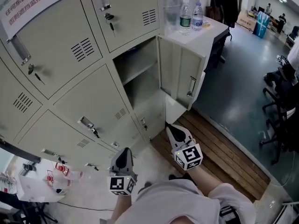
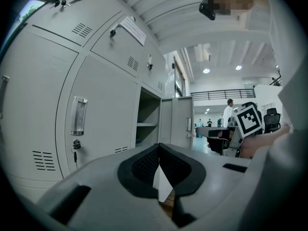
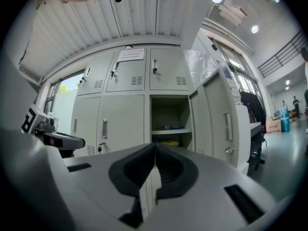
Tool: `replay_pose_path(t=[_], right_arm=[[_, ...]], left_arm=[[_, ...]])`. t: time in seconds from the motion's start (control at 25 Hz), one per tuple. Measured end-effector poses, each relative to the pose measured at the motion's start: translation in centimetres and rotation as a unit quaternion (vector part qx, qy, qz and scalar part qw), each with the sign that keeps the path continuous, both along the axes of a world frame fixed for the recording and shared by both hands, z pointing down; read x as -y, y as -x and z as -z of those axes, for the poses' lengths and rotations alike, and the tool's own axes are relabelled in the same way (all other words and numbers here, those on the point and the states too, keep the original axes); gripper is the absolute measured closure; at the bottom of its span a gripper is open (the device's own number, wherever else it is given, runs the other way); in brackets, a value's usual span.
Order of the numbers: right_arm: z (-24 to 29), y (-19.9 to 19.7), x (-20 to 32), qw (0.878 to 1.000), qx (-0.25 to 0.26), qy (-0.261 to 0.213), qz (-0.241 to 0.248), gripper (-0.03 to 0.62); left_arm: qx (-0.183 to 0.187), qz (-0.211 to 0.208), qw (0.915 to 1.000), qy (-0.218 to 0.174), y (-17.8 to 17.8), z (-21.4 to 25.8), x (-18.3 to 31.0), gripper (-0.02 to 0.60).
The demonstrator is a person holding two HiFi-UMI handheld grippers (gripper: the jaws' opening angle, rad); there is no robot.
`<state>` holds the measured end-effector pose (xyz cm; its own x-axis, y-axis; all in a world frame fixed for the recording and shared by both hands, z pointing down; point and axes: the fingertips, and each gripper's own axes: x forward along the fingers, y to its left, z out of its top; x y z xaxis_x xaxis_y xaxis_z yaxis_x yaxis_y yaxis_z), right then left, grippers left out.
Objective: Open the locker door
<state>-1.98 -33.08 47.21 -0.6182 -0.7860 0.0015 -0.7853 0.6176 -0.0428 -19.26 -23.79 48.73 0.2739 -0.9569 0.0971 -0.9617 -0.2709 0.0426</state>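
Note:
The grey locker bank fills the left of the head view. One locker door [image 1: 184, 76] stands swung wide open, with its handle [image 1: 191, 85] on the outer face. The open compartment [image 1: 140, 73] has a shelf [image 3: 168, 131] with small items on it. My right gripper [image 1: 174, 130] is shut and empty. It hangs low, a short way out from the open locker and apart from the door [image 3: 219, 121]. My left gripper [image 1: 124, 158] is also shut and empty, and it faces the closed lockers [image 2: 103, 109] beside the open door [image 2: 175, 121]. My right gripper's marker cube [image 2: 250, 120] shows in the left gripper view.
Two water bottles [image 1: 191, 15] stand on a white table right of the lockers. A wooden platform [image 1: 219, 153] runs along the floor under my right gripper. Office chairs [image 1: 280, 115] are at far right. A clear bag with red items [image 1: 51, 178] lies at lower left. People stand far off.

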Motion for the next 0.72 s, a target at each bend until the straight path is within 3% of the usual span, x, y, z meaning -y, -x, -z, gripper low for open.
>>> replay_pose_path(t=[0.4,0.72], right_arm=[[-0.3,1.6,-2.7,0.999,0.012,-0.007,0.029,0.582],[-0.3,1.6,-3.0,0.999,0.021,-0.003,0.026,0.582]], left_arm=[[0.006,0.007,0.9999,-0.009,0.4,0.2,0.1,0.578],[0.006,0.007,0.9998,-0.015,0.3,0.4,-0.1,0.578]])
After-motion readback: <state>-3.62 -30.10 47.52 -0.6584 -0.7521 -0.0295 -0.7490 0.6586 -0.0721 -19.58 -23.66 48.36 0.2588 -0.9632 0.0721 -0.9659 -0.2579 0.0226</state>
